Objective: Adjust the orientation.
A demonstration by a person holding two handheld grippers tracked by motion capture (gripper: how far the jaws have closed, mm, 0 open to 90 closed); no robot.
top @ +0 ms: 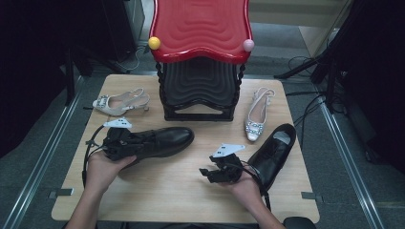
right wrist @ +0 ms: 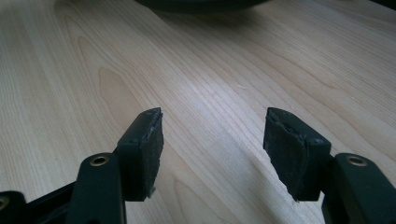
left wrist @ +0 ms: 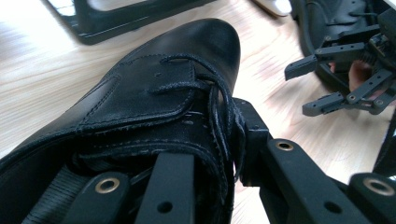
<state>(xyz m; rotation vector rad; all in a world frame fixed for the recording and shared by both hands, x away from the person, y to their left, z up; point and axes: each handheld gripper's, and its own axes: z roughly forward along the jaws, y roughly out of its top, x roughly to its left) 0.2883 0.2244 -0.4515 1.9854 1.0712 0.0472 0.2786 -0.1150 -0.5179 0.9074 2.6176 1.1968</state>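
Left tool (left wrist: 205, 154) pinches the laced collar of a glossy black leather boot (left wrist: 177, 79).

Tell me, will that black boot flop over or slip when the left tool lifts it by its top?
The black boot will probably sag a little: the left tool pinches only the soft laced collar. The toe looks stiff and smooth, so it should keep its shape. Its thick sole probably makes it front-heavy, so the toe may dip. Slipping seems unlikely, since the laces give some hold.

The high view looks forward and down on the table (top: 191, 191); the left gripper view sits close, facing 3 o'clock; the right gripper view shares the tabletop, facing 9 o'clock
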